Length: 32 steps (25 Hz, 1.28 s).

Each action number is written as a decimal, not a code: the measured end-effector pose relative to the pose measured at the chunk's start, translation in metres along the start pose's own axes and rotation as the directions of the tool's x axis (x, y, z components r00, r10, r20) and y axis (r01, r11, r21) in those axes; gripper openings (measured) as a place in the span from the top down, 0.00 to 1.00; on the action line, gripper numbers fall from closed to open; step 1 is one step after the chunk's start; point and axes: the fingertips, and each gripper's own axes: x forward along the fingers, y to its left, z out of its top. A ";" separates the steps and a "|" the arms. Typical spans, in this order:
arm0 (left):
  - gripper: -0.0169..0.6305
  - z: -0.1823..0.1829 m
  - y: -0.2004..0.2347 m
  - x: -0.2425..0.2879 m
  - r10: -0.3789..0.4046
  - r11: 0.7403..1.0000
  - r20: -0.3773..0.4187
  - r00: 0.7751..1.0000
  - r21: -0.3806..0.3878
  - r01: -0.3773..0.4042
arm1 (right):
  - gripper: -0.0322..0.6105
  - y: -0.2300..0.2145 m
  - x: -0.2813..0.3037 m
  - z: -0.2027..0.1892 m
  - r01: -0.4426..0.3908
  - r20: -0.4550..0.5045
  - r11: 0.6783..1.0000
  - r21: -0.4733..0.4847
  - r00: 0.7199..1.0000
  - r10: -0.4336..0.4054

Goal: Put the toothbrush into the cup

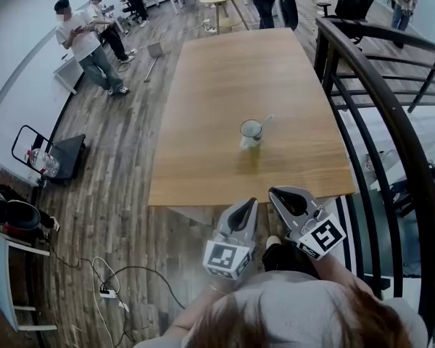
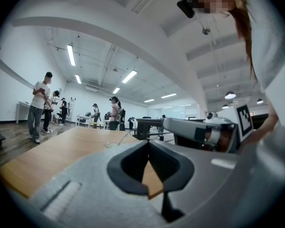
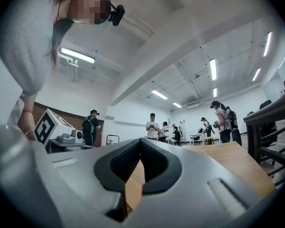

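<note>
White round cup (image 1: 250, 133) holds slim toothbrush (image 1: 267, 120); rectangular wooden table (image 1: 203, 107).

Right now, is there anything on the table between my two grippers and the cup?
Nothing visible. Only bare table lies between the left gripper, the right gripper and the cup, which stands alone near the middle. The toothbrush already leans inside it.
</note>
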 end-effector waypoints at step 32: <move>0.97 -0.005 -0.080 -0.119 -0.069 0.998 0.024 0.997 -0.010 0.069 | 0.95 0.146 -0.085 0.022 0.019 0.014 1.000 0.007 1.000 -0.019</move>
